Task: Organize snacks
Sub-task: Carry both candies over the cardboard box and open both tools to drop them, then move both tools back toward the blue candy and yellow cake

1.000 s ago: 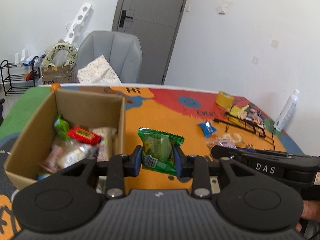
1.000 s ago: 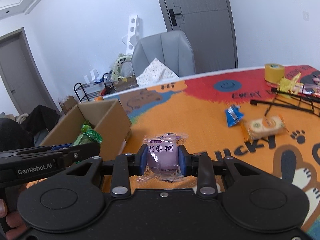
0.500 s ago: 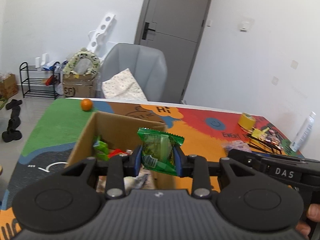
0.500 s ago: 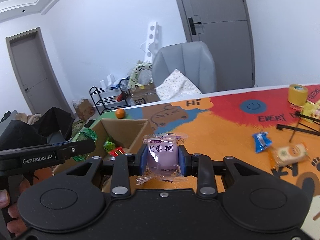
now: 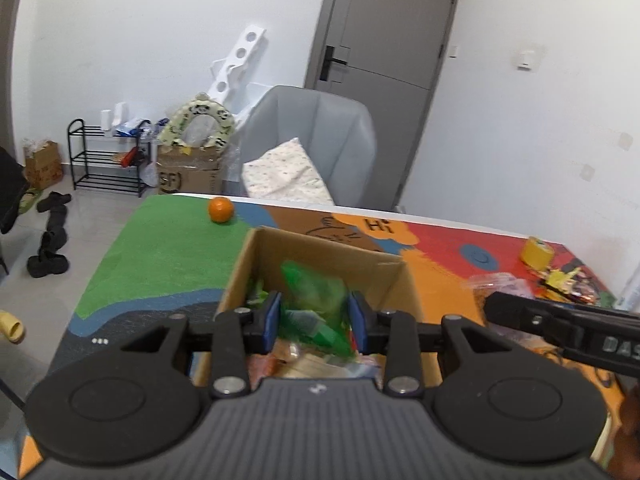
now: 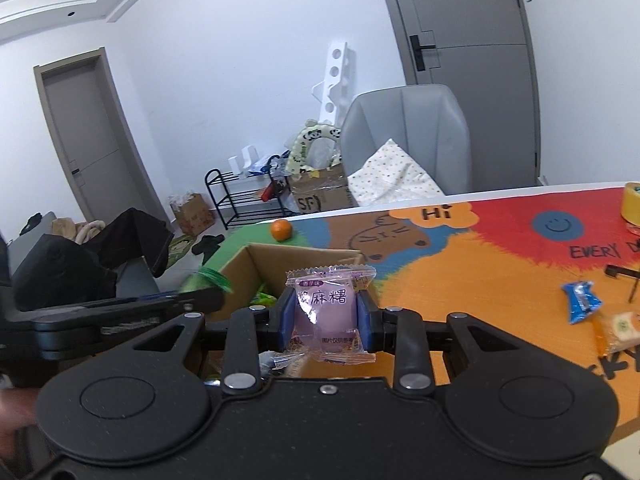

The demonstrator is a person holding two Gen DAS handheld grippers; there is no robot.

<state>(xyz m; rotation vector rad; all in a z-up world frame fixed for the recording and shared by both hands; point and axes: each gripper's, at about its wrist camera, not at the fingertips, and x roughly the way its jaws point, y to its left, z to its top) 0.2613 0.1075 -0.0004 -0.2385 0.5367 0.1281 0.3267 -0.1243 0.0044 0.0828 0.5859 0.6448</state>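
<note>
My left gripper hangs over the open cardboard box. Its jaws stand apart, and the green snack packet shows blurred between them, tilted and dropping into the box. Several snacks lie in the box. My right gripper is shut on a purple snack packet and holds it above the box's right side. The left gripper also shows in the right wrist view with a green blur at its tip.
An orange lies on the green part of the mat behind the box. A blue packet and a biscuit packet lie on the mat at right. A yellow tape roll and a black wire rack stand far right. A grey chair stands behind the table.
Both grippers moved left over the box. My left gripper opened and let go of the green packet, which is falling. My right gripper still holds the purple packet.
</note>
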